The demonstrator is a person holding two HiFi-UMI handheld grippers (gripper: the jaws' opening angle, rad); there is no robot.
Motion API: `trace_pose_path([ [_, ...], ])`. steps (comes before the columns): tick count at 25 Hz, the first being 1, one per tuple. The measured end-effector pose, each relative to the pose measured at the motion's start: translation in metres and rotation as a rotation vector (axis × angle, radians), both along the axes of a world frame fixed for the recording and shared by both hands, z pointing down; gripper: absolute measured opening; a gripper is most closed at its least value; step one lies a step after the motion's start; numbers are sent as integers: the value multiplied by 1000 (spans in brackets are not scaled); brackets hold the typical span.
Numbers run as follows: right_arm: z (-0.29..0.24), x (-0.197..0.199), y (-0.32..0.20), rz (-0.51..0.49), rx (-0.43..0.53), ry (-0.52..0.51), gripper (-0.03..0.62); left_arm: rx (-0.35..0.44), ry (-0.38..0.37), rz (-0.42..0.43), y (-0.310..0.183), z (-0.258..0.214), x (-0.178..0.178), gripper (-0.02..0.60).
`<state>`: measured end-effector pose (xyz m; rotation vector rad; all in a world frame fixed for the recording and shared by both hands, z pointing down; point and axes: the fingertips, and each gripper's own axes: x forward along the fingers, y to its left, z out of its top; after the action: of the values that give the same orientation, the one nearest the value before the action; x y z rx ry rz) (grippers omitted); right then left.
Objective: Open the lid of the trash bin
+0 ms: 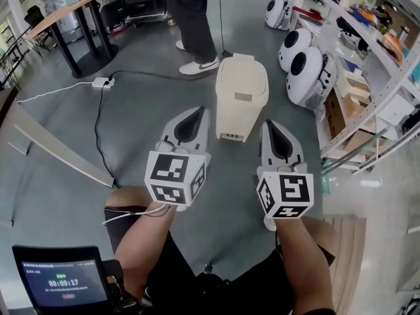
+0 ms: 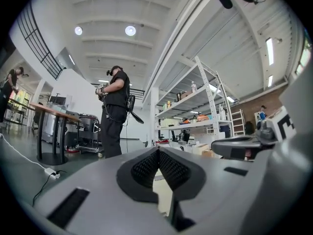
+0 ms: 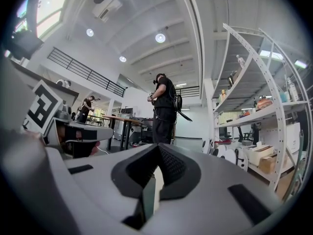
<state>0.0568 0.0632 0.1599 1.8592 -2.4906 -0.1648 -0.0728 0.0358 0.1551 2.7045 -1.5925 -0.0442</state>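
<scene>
Both tongs pressed together, empty, short of the bin.
The left gripper (image 1: 197, 114) and right gripper (image 1: 270, 125) point forward side by side; the cream trash bin (image 1: 240, 107) stands just ahead, between their tips, its lid (image 1: 243, 77) apparently down.

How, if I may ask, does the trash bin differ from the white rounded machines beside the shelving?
The trash bin is cream and boxy; the rounded machines are white with black oval panels. The bin stands alone on open floor; the machines cluster beside the shelving. Both rest on the floor.
</scene>
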Motion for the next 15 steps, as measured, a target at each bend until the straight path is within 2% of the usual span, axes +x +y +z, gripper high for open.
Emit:
trace_pose_path([
  [12, 3, -3, 4, 13, 3, 5, 2, -11, 6, 10, 3, 2, 0, 0],
  [15, 2, -3, 4, 12, -7, -13, 2, -34, 31, 17, 3, 4, -2, 0],
])
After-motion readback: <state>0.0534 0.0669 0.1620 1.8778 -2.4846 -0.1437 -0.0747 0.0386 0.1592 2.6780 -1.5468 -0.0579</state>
